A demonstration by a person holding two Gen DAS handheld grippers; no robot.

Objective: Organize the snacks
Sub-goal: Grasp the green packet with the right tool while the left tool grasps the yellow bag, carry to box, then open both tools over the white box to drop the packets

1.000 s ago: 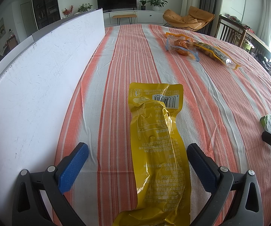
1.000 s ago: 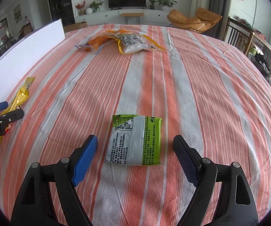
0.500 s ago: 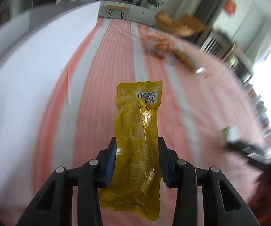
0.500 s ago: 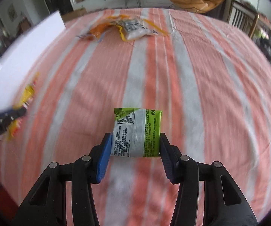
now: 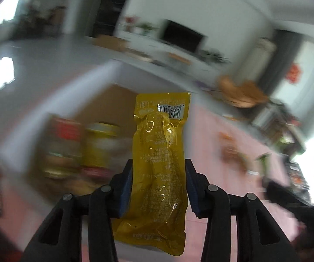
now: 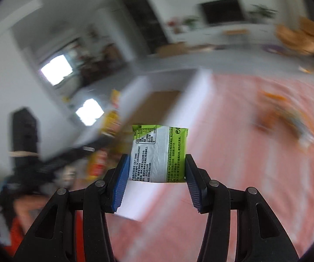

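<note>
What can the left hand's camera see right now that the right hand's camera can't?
Only the left view shows the long yellow snack pouch, clamped in the left gripper. Only the right view shows the green and white packet, clamped in the right gripper. Both, though blurred, show the white box with blurred packages inside, the striped tablecloth and the television.

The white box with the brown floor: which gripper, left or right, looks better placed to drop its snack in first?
Probably left: the left gripper holds the yellow pouch right over the box.
</note>
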